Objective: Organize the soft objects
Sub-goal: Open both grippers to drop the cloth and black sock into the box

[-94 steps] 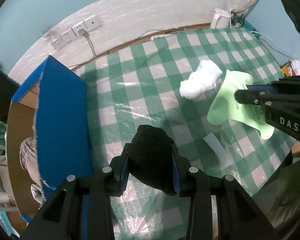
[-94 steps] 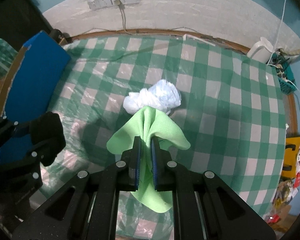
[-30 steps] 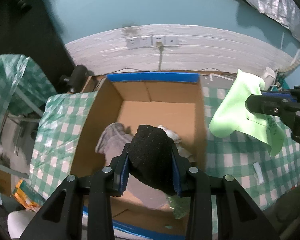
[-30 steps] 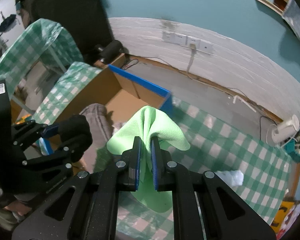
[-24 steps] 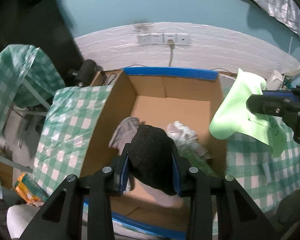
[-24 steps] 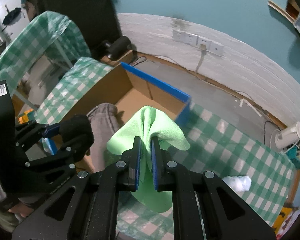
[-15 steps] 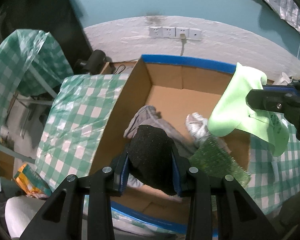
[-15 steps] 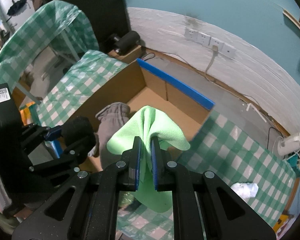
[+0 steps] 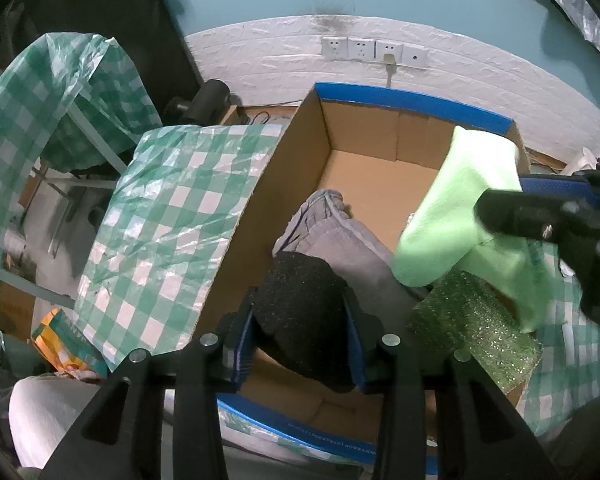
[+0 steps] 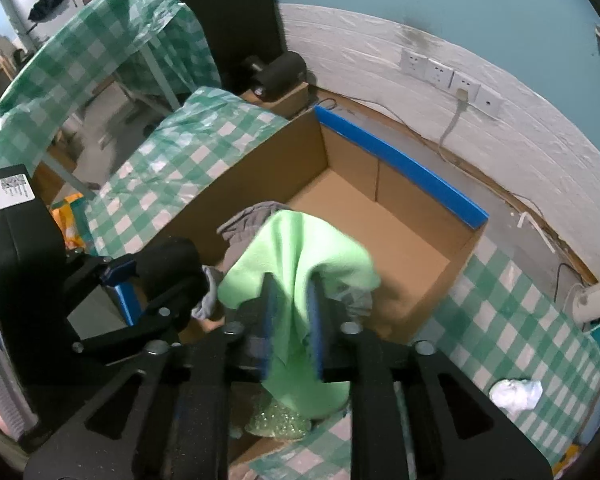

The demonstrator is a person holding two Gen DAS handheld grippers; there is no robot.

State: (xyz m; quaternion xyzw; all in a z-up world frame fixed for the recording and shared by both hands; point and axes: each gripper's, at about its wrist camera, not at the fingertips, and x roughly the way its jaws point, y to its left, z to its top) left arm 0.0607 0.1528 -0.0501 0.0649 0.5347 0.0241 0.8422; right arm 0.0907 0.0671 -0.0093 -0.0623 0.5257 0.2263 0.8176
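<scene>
Left tool [image 9: 300, 336], jaws opening, black soft object [image 9: 300, 300] between its pads above the cardboard box [image 9: 412, 98]; right tool [image 10: 292, 316], jaws opening, green cloth [image 10: 300, 256] between them. Three seconds earlier both hung over the checked worktop [image 10: 512, 292]

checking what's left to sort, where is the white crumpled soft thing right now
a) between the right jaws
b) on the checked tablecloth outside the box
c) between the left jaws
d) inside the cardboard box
b: in the right wrist view the white crumpled item lies on the checked tablecloth, well outside the cardboard box.
</scene>
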